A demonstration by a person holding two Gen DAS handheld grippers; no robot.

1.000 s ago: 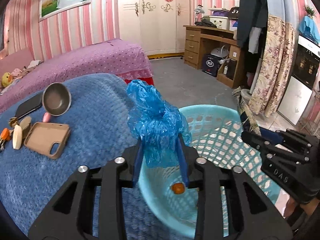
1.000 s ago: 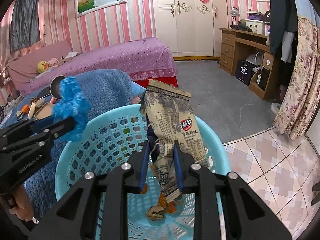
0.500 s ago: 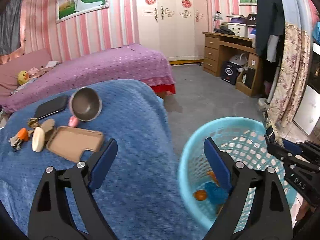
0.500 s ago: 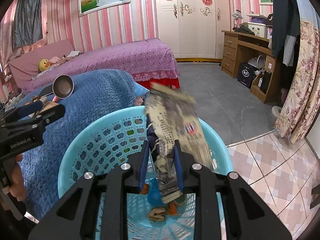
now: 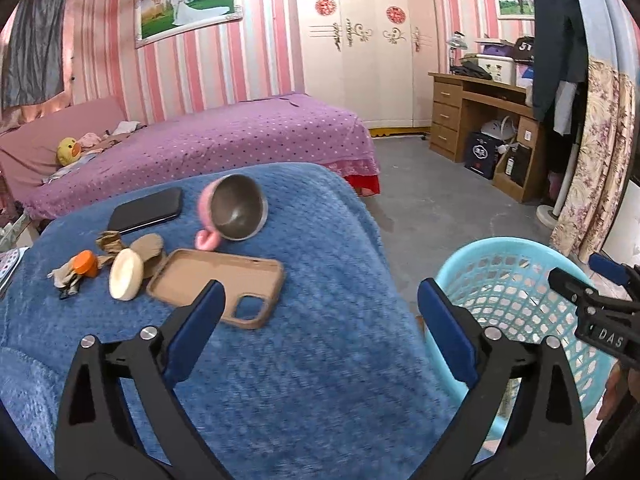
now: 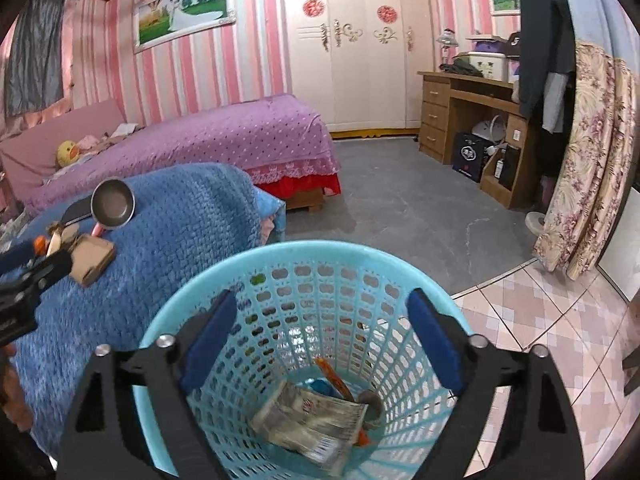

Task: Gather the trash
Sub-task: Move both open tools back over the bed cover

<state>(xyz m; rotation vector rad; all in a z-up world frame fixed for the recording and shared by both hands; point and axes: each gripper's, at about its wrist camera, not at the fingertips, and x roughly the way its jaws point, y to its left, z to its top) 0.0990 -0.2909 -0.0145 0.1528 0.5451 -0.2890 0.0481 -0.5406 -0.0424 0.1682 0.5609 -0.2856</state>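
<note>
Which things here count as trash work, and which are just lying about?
Job: blue basket, snack wrapper in it, crumpled brown paper on the blanket.
Lying about: phone, phone case, metal cup, orange cap.

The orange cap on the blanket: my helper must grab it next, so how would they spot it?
Find the blue blanket beside the turquoise basket. Near its far left edge, crumpled brown wrappers surround the orange cap. It is the only orange thing there, left of the cream disc.
</note>
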